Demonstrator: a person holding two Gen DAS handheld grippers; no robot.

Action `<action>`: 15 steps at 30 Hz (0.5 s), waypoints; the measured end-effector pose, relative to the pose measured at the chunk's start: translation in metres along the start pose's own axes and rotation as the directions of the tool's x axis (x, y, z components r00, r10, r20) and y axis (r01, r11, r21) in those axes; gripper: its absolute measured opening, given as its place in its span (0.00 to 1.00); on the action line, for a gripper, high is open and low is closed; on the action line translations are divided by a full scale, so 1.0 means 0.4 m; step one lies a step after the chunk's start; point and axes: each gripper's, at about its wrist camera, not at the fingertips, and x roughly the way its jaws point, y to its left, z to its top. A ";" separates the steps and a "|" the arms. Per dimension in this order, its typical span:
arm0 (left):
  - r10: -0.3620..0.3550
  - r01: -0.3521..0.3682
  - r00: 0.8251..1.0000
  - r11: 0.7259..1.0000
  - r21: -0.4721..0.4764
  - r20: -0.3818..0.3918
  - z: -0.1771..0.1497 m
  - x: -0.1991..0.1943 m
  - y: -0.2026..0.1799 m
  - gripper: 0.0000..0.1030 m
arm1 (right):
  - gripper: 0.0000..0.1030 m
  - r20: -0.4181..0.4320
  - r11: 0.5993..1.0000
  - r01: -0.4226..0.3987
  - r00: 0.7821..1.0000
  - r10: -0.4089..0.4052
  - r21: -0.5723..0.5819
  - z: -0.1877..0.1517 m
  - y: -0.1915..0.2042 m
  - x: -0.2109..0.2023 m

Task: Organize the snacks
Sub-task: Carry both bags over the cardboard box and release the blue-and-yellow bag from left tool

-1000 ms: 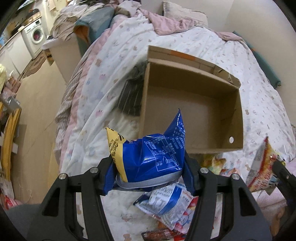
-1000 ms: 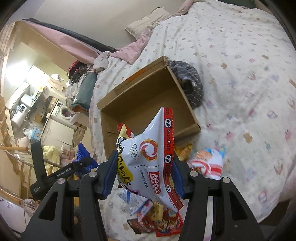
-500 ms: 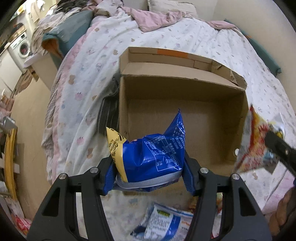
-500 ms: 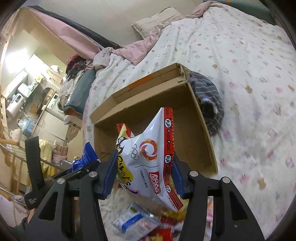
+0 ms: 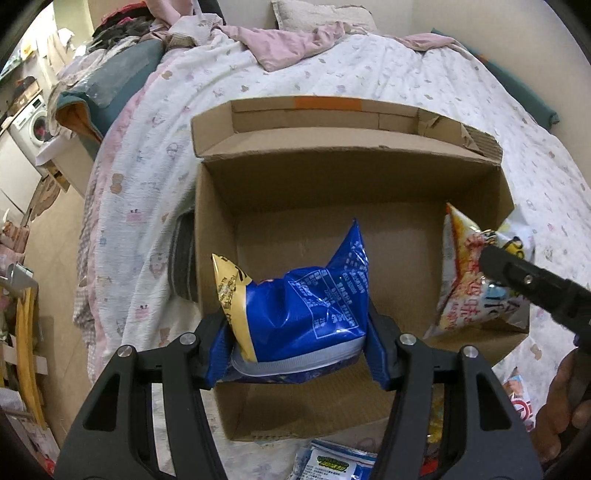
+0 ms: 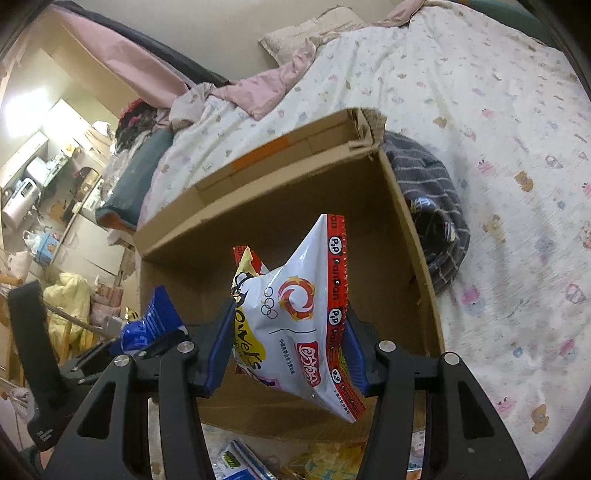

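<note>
— Cardboard box [image 5: 369,229] sits bare; left gripper [image 5: 295,347] clamps the blue bag [image 5: 306,306], right gripper [image 6: 288,354] clamps the white bag [image 6: 295,321], both above it
— Placing step; next, lower and let go

Glossy crinkled foil snack bag [image 5: 306,306]; matt brown corrugated cardboard box [image 5: 332,184]; soft printed cotton bedspread [image 5: 155,155].

Two snack bags are held aloft, one blue bag [image 5: 306,306] and one white-and-red bag [image 6: 299,317], above one open cardboard box [image 5: 347,173] on one bed [image 5: 369,77]; two grippers are visible, one pillow [image 5: 317,13], one striped garment [image 6: 432,206].
</note>
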 end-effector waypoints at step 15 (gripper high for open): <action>-0.035 0.037 0.999 0.998 0.052 -0.031 -0.005 0.020 -0.022 0.60 | 0.53 -0.084 0.995 0.073 0.993 -0.079 -0.069 -0.025 0.022 0.052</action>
